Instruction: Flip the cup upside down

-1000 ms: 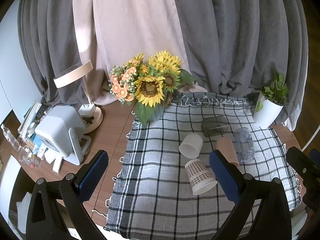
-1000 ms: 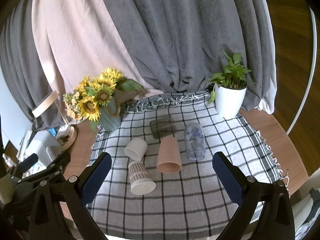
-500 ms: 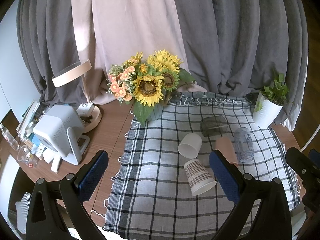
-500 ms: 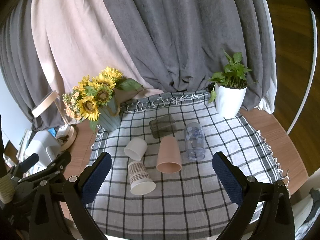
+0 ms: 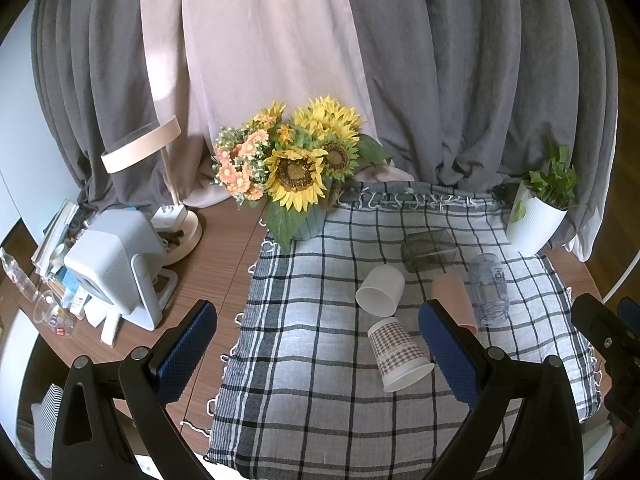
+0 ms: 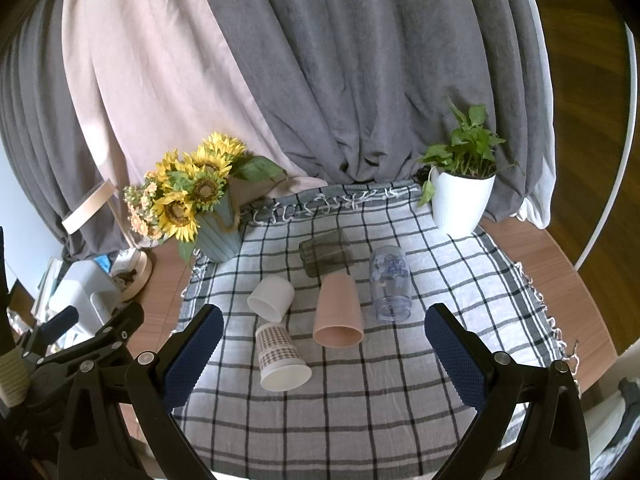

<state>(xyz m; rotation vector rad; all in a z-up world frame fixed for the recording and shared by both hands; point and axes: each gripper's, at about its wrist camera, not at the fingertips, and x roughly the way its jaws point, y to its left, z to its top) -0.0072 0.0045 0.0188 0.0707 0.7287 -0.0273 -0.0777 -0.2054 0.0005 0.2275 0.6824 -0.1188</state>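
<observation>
Several cups lie on their sides on a checked cloth (image 6: 360, 408): a white cup (image 6: 272, 298) (image 5: 380, 290), a checked paper cup (image 6: 280, 356) (image 5: 398, 354), a pink cup (image 6: 338, 316) (image 5: 450, 290), a clear printed cup (image 6: 390, 282) (image 5: 490, 288) and a dark glass (image 6: 326, 256) (image 5: 428, 244). My right gripper (image 6: 324, 346) is open and empty, held above the near cloth, framing the cups. My left gripper (image 5: 320, 350) is open and empty, further left; its right finger (image 5: 448, 352) partly hides the pink cup.
A sunflower vase (image 6: 218, 232) stands at the cloth's back left, a white potted plant (image 6: 462, 200) at back right. A lamp (image 5: 160, 184), a white device (image 5: 116, 264) and clutter sit on the wooden table (image 5: 216, 264) to the left. Curtains hang behind.
The left gripper's view has drifted slightly, so the scene sits a little lower and left. The cups have not moved and both grippers stay open.
</observation>
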